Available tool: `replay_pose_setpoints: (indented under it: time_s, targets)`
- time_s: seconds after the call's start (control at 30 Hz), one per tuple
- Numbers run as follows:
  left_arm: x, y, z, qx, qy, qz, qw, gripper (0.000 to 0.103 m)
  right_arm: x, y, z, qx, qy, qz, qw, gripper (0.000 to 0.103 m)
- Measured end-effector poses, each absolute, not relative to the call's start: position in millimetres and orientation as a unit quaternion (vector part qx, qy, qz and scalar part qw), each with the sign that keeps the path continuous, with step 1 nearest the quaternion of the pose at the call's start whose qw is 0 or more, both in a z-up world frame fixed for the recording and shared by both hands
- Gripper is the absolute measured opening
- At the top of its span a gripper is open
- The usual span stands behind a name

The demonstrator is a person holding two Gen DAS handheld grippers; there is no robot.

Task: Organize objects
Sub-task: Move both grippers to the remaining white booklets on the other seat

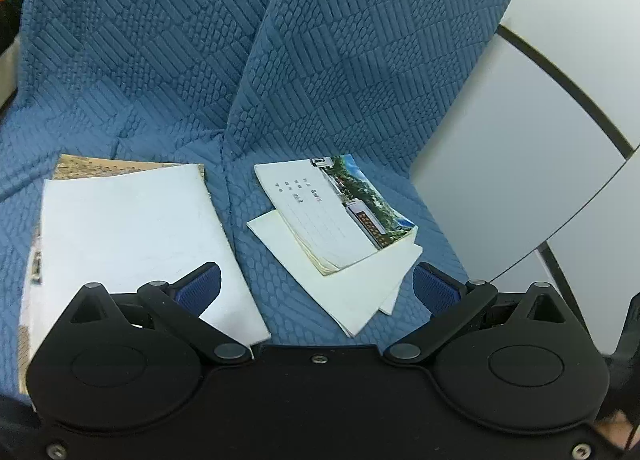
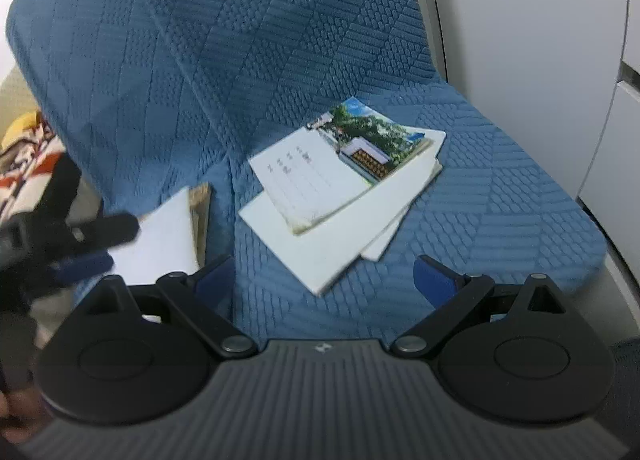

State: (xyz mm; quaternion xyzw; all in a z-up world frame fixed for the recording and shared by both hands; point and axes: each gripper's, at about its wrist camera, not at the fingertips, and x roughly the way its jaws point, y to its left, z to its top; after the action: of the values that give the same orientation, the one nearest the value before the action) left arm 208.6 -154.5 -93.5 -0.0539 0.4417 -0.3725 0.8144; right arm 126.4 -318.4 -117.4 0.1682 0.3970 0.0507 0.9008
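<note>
A notebook with a landscape photo on its cover (image 1: 336, 208) (image 2: 340, 164) lies on white booklets (image 1: 360, 284) (image 2: 340, 236) on the blue sofa seat. To the left lies a large white book (image 1: 136, 236) (image 2: 164, 240) on a tan one (image 1: 92, 168). My left gripper (image 1: 316, 288) is open and empty, low over the seat, its left finger over the white book's near corner. My right gripper (image 2: 324, 280) is open and empty, in front of the white booklets. The left gripper also shows blurred at the left of the right wrist view (image 2: 80, 248).
The blue quilted sofa cover (image 1: 240, 60) (image 2: 280, 40) rises as a backrest behind the books. A white cabinet (image 1: 520, 140) (image 2: 540, 20) stands to the right of the sofa. A patterned cloth (image 2: 28, 168) lies at far left.
</note>
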Motion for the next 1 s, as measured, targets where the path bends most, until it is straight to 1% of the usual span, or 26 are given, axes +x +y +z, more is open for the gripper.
replay_pose_setpoints:
  time_s: [0.23,0.27,0.33,0.43,0.5,0.53,0.57,0.63,0.67,0.7,0.8,1.0]
  targets:
    - [234.3,-180.3,-114.4,-0.066,0.468,-0.387,0.792,0.102,169.6,-338.0,-131.9,0.227,0.409,0.036,0.883,0.096]
    - [238.0,-184.5,-117.2,-0.066,0.471,-0.39,0.788,0.1,175.4,-342.1,-134.9,0.239,0.413,0.032,0.878,0.096]
    - [245.7,-193.1,-124.2,-0.066,0.485,-0.39,0.78,0.095,185.0,-349.9,-141.1,0.265,0.418,0.028,0.869,0.095]
    - [257.5,-203.7,-135.7,-0.081,0.503,-0.395,0.764,0.085,199.1,-362.5,-152.1,0.306,0.429,0.019,0.85,0.08]
    - [265.4,-212.4,-145.3,-0.085,0.517,-0.392,0.756,0.073,210.1,-369.1,-160.5,0.329,0.439,0.01,0.836,0.075]
    - [268.4,-215.8,-149.1,-0.087,0.522,-0.391,0.753,0.07,214.6,-371.2,-164.0,0.34,0.443,0.009,0.83,0.072]
    - [271.6,-219.5,-153.2,-0.088,0.526,-0.392,0.75,0.064,220.0,-373.7,-168.0,0.354,0.446,0.009,0.822,0.07]
    - [278.5,-225.9,-161.7,-0.095,0.536,-0.39,0.743,0.057,229.1,-375.9,-173.6,0.366,0.45,0.003,0.814,0.063]
    - [281.4,-229.7,-166.0,-0.097,0.54,-0.389,0.74,0.049,234.1,-376.8,-175.7,0.368,0.452,-0.002,0.813,0.061]
    - [285.1,-233.7,-171.2,-0.097,0.545,-0.388,0.737,0.045,239.8,-377.8,-177.5,0.368,0.454,-0.008,0.811,0.056]
    - [293.7,-241.3,-183.4,-0.114,0.56,-0.387,0.723,0.039,257.3,-383.8,-180.8,0.367,0.453,-0.029,0.812,0.056]
    - [300.8,-254.9,-199.3,-0.11,0.574,-0.388,0.713,0.033,296.7,-397.2,-187.9,0.346,0.451,-0.062,0.821,0.056]
